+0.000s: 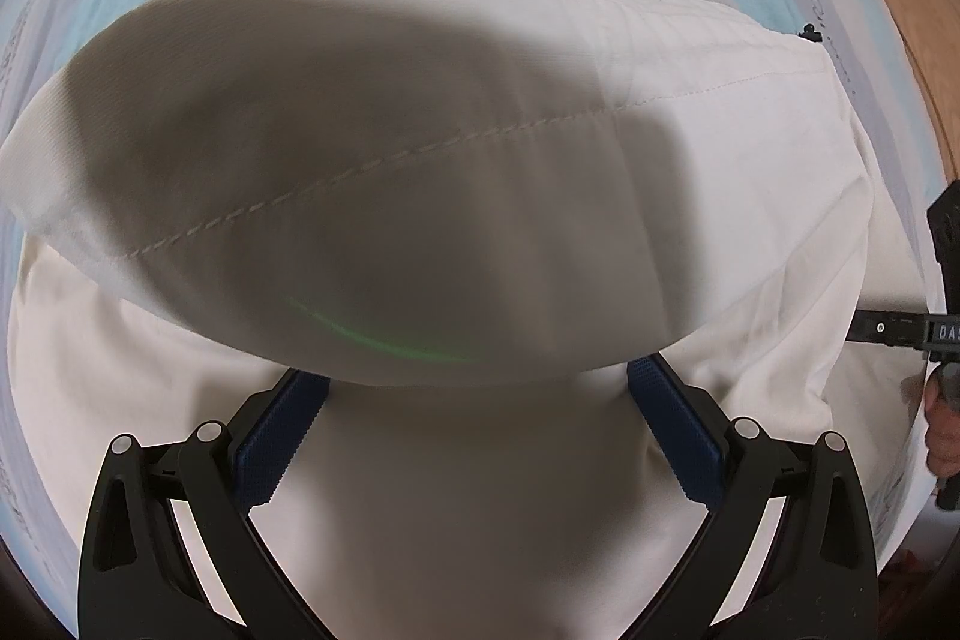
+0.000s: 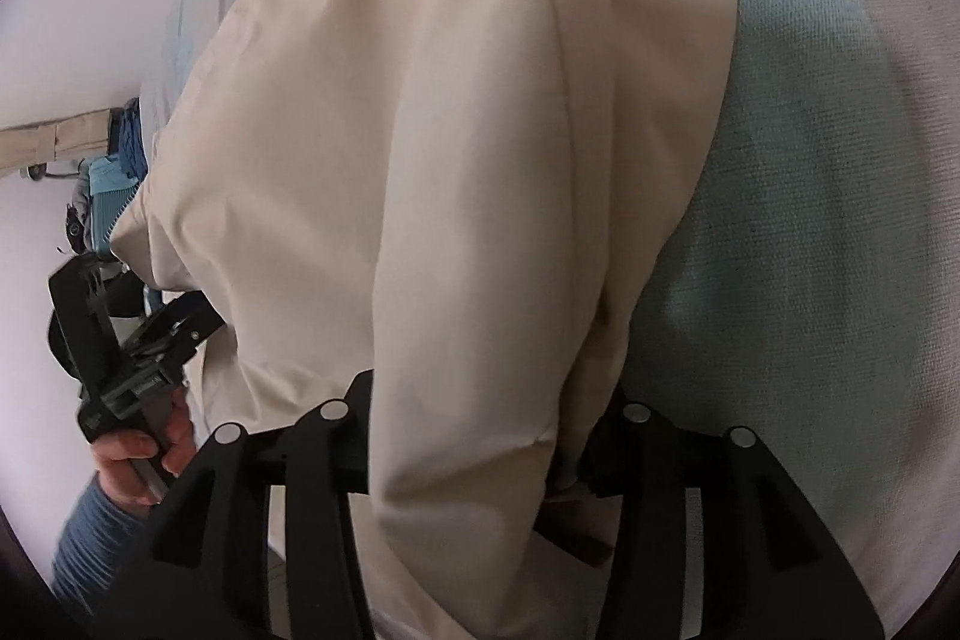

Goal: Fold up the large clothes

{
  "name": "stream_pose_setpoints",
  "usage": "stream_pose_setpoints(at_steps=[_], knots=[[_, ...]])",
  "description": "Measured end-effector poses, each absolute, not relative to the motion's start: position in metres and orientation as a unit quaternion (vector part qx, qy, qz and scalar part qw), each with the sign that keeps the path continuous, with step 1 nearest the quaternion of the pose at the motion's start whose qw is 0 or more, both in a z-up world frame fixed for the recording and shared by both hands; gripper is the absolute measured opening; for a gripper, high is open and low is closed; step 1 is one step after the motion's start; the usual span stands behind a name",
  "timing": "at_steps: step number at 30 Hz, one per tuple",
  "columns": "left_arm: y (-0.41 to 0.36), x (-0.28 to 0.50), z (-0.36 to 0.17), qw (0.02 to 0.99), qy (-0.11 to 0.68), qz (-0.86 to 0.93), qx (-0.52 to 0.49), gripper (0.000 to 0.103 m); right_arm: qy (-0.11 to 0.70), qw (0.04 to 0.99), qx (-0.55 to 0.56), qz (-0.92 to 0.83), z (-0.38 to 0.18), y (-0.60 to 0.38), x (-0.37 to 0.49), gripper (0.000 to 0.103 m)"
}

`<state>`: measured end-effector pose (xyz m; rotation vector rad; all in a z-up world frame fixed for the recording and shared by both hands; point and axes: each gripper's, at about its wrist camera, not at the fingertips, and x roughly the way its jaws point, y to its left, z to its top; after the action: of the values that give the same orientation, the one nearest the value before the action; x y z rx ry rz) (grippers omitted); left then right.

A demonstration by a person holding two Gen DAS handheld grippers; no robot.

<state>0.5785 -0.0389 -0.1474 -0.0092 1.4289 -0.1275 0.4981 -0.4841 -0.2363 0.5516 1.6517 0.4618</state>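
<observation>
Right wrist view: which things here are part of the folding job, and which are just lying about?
Part of the job:
cream garment
right gripper
left gripper
striped bedsheet under it

Lying about:
blue and teal clothes at the far left
beige fabric beside them
</observation>
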Motion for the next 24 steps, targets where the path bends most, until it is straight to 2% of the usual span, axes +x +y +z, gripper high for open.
stream_pose_setpoints(at_steps=[8,13,15,24], knots=[[-0.042,0.580,-0.149,0.751,0.658,-0.056,-0.002,0.098,0.726,0.631,0.198,0.187,-0.230,-0.470,0.499,0.040],[-0.044,0.580,-0.153,0.751,0.657,-0.062,0.006,0.098,0.721,0.645,0.195,0.160,-0.222,-0.459,0.494,0.024],[-0.045,0.579,-0.154,0.753,0.655,-0.062,0.008,0.098,0.718,0.658,0.172,0.146,-0.211,-0.449,0.492,0.021],[-0.040,0.571,-0.149,0.765,0.641,-0.065,0.002,0.098,0.719,0.682,0.125,0.050,-0.177,-0.414,0.487,0.018]])
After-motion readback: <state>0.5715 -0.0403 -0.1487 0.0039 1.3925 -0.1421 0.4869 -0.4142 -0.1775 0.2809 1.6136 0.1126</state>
